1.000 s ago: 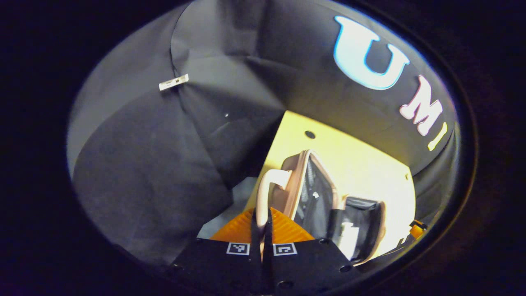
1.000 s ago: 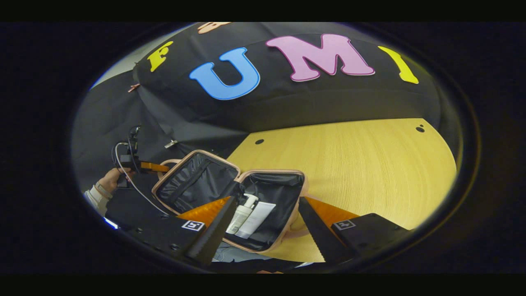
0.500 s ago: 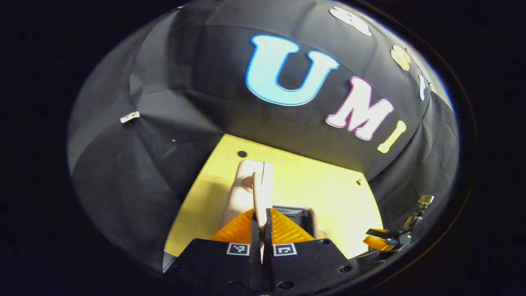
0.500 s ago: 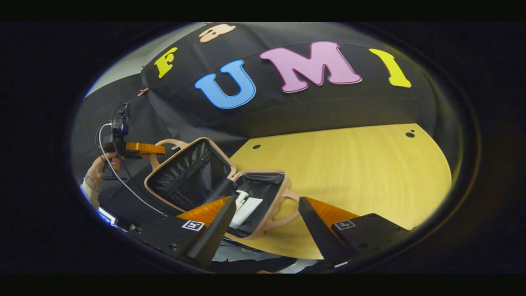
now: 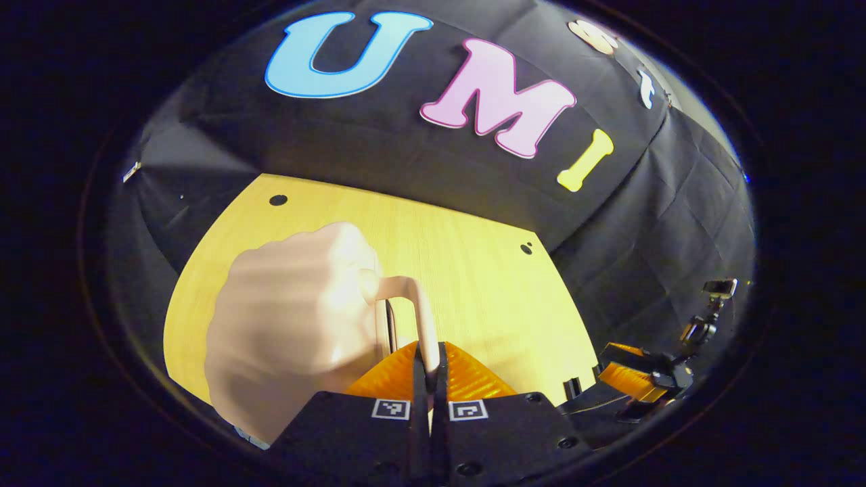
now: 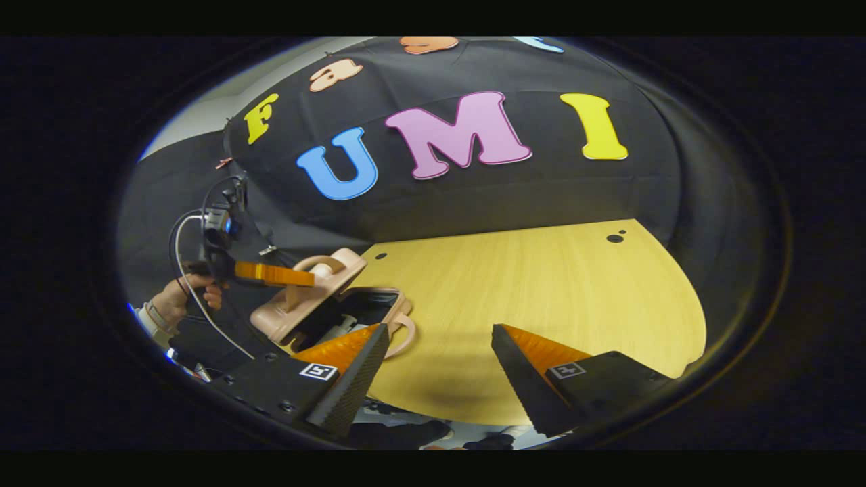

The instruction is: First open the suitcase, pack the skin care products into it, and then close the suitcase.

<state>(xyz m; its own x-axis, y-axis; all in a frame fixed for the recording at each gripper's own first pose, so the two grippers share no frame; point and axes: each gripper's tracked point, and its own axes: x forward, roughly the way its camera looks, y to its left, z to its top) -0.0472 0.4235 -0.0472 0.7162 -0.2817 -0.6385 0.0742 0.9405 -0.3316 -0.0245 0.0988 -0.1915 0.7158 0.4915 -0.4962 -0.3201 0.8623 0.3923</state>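
Observation:
A small pink suitcase (image 6: 308,308) lies at the near left of the wooden table (image 6: 541,304), its lid (image 5: 284,318) tilted well down over the base with a gap left. White skin care items (image 6: 336,329) show through that gap. My left gripper (image 5: 431,358) is shut on the lid's handle (image 5: 413,304); in the right gripper view that same left gripper (image 6: 308,276) is held by a hand (image 6: 183,297) over the lid. My right gripper (image 6: 440,365) stands open above the table, to the right of the suitcase, with nothing between its fingers.
The base's own loop handle (image 6: 402,331) sticks out toward my right gripper. The tabletop has small dark holes (image 6: 614,238) near its far edge. Black cloth walls close in behind and on both sides. The right gripper (image 5: 636,372) appears at the lower right of the left gripper view.
My left gripper has swung the lid by its handle from wide open down over the base, hiding most of the black lining and the products. The right gripper has drawn back a little.

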